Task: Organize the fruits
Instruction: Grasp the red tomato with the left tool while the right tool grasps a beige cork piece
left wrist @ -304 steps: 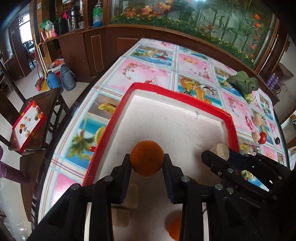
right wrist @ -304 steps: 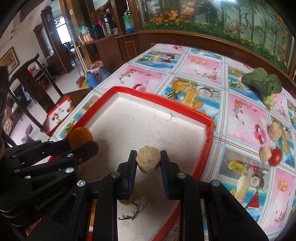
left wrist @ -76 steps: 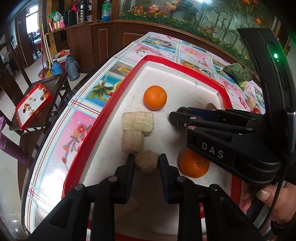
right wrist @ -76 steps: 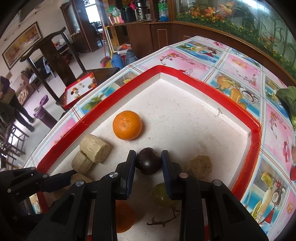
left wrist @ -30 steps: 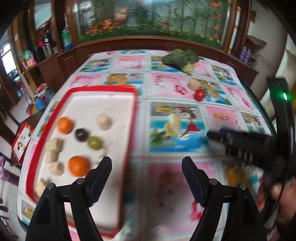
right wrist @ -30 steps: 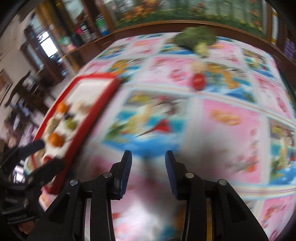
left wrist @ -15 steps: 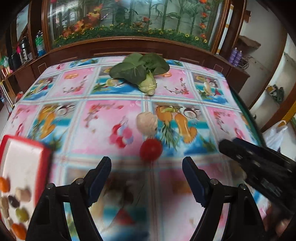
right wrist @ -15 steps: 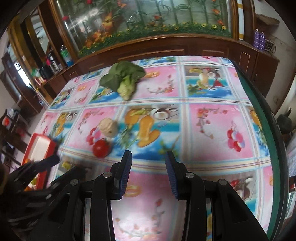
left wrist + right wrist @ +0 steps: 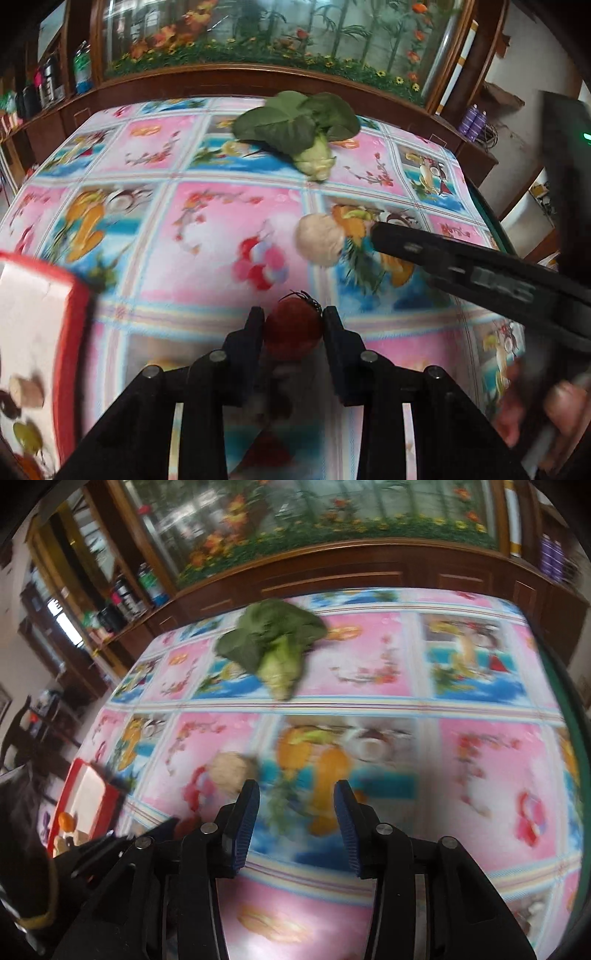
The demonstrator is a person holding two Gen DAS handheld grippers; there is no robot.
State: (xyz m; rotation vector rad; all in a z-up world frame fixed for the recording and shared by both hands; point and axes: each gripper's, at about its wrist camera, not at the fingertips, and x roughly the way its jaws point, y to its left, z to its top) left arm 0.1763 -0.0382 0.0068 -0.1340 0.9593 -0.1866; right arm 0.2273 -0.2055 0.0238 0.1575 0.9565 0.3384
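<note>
Two handheld grippers work over a table [image 9: 221, 229] covered in a bright fruit-print cloth. The left gripper [image 9: 293, 325] has just been closing, and its black fingers [image 9: 251, 332] now clasp a red tomato [image 9: 293, 328] between them, the fruit sitting on the cloth just beside the near corner of the red tray [image 9: 74, 332]. Beyond the tomato, further from the tray, a pale round fruit [image 9: 319, 240] rests on the cloth, with the tip of the right gripper [image 9: 295, 812] reaching in just beside it. That right gripper, its blue-lined jaws narrowly parted and just opening a little, holds nothing (only printed cloth shows between the pads). Its own view, blurred, places the pale fruit [image 9: 231, 771] just left of its left finger [image 9: 243, 816]. A leafy green vegetable [image 9: 299, 129] lies well beyond the tray, near the table's far edge. Inside the tray's white floor, small fruits show at the corner: a beige piece [image 9: 26, 389] and a green grape [image 9: 27, 437]. A person's fingers [image 9: 565, 410] appear at the lower right of the left view.
</note>
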